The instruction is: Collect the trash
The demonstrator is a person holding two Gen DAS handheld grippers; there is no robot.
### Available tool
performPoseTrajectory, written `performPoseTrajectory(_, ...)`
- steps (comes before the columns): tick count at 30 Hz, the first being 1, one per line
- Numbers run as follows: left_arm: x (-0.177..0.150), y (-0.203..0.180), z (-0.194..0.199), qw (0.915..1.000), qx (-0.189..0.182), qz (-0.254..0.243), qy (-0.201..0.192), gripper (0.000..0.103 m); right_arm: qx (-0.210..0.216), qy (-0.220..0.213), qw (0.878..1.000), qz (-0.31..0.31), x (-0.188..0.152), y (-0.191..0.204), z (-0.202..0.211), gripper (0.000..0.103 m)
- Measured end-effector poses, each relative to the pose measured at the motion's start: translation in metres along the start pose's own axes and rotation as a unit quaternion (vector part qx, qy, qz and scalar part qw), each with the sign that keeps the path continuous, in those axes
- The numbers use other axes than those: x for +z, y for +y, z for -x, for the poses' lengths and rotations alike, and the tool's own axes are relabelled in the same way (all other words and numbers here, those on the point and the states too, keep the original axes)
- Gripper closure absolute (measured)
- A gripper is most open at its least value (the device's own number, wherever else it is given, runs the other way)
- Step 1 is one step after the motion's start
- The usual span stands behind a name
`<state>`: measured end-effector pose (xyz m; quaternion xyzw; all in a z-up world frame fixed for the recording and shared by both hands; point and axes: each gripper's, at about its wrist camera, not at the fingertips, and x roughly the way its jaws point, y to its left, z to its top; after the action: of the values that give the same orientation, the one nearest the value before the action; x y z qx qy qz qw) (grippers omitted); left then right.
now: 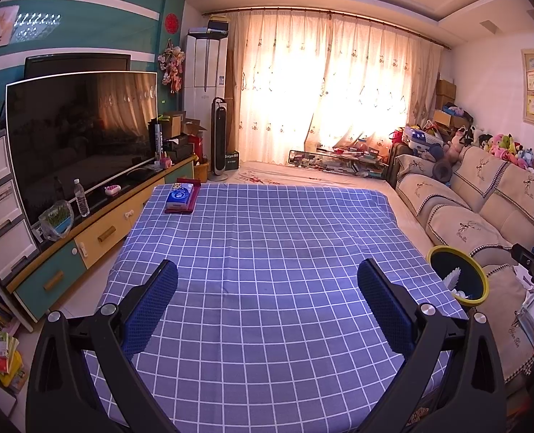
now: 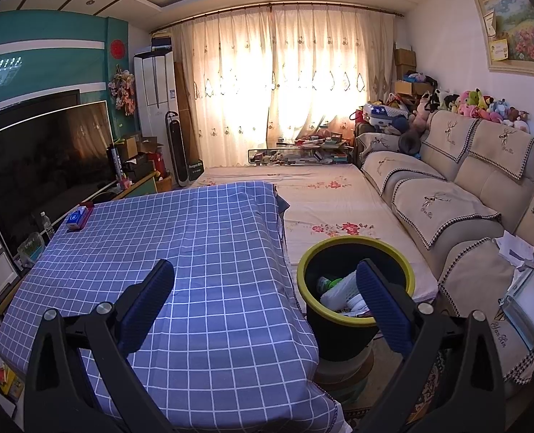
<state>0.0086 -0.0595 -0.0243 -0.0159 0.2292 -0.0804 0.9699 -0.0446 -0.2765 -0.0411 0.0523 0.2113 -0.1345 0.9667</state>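
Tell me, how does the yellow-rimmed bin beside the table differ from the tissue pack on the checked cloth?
The bin is a round, dark, open tub with a yellow rim; the tissue pack is a flat blue packet. The bin stands low beside the table, near the sofa; the pack lies on the table's far corner, on a red tray. The bin holds several discarded items; the pack looks closed. Neither is touched by the open grippers.

A black bin [image 2: 342, 332] with a yellow-green rim is stood upright just beside the table's right edge; white and green trash [image 2: 339, 288] is seen lying inside it.
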Motion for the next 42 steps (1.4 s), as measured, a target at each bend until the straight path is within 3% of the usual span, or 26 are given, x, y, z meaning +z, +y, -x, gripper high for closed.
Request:
performPoseTrajectory(21,-0.002,0.000,-0.003,1.0000,-0.003,0.001,-0.001,0.005,0.000,0.004,1.000,0.000,-0.003,0.001,-0.004,0.007)
performPoseTrajectory(42,-0.004,0.001,-0.028,0.9996,-0.013,0.005,0.023,0.005,0.000,0.022,1.000,0.000,-0.009,0.004,-0.018,0.007)
